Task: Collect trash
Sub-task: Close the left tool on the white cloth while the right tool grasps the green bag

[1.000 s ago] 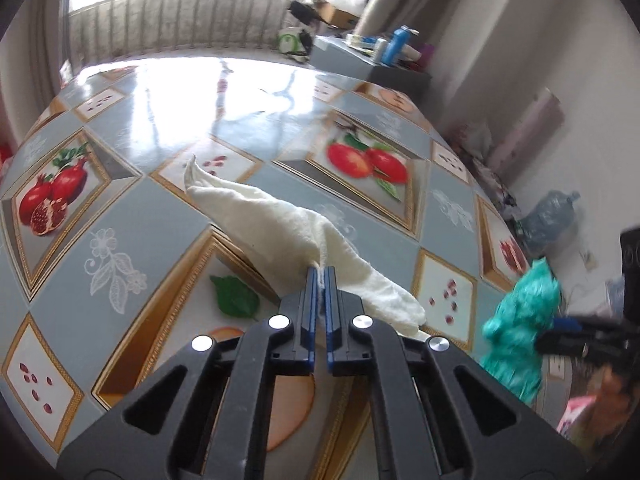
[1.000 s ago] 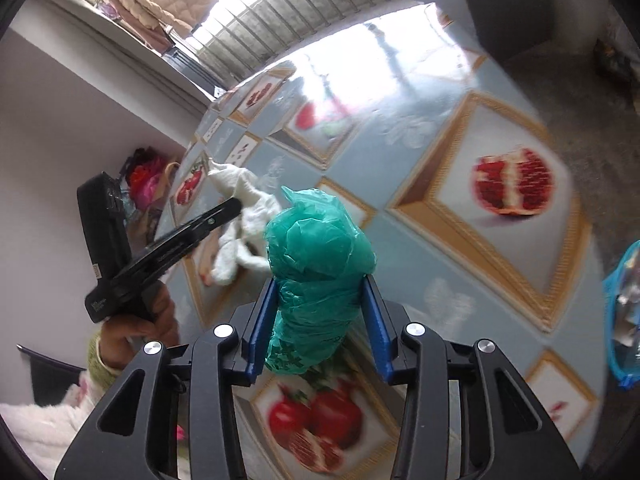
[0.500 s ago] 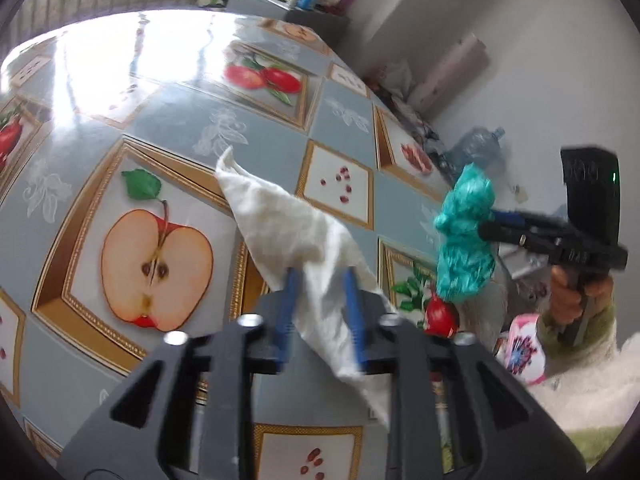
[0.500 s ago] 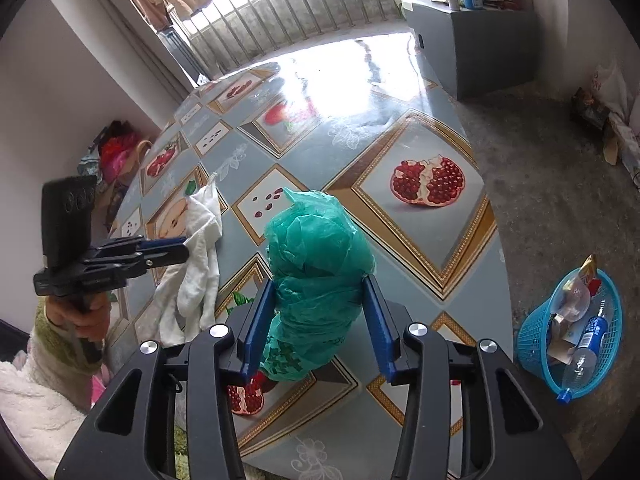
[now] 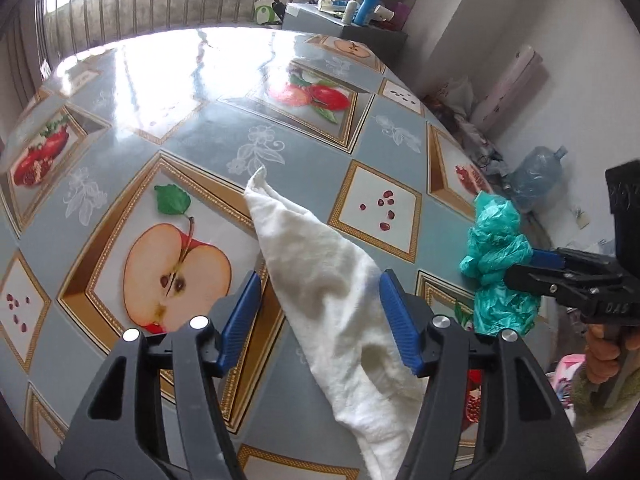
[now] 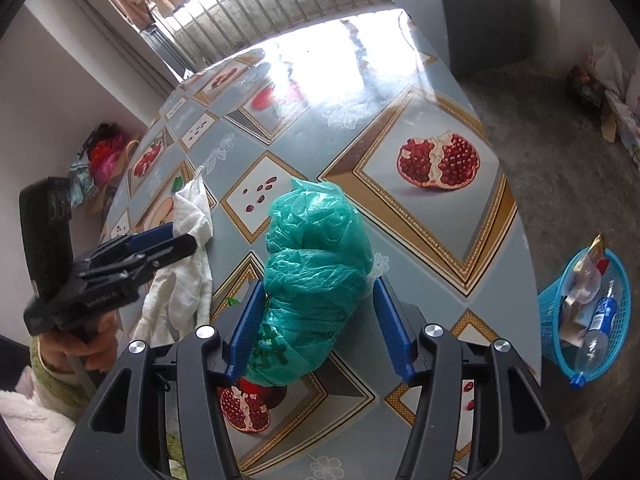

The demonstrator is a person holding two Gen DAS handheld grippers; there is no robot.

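Right wrist view: right claw (image 6: 318,326) clamps the crumpled green plastic bag (image 6: 316,276); blue mesh trash basket (image 6: 584,320) sits on the floor, far right. Left claw (image 5: 320,320) gapes around the white cloth (image 5: 336,304).

Both wrist views close above table (image 5: 312,148), facing windows, sharing cloth (image 5: 320,280)

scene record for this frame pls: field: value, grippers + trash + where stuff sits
left gripper: open, jaws either side of the white cloth, not clamped
white cloth: lying on the table, near end hanging over the edge
right gripper: jaws apart; grip on the green plastic bag between them unclear
green plastic bag: crumpled, above the table's near edge
blue basket: on the floor right of the table, holding bottles and wrappers
table: fruit-print cover, glare at far end
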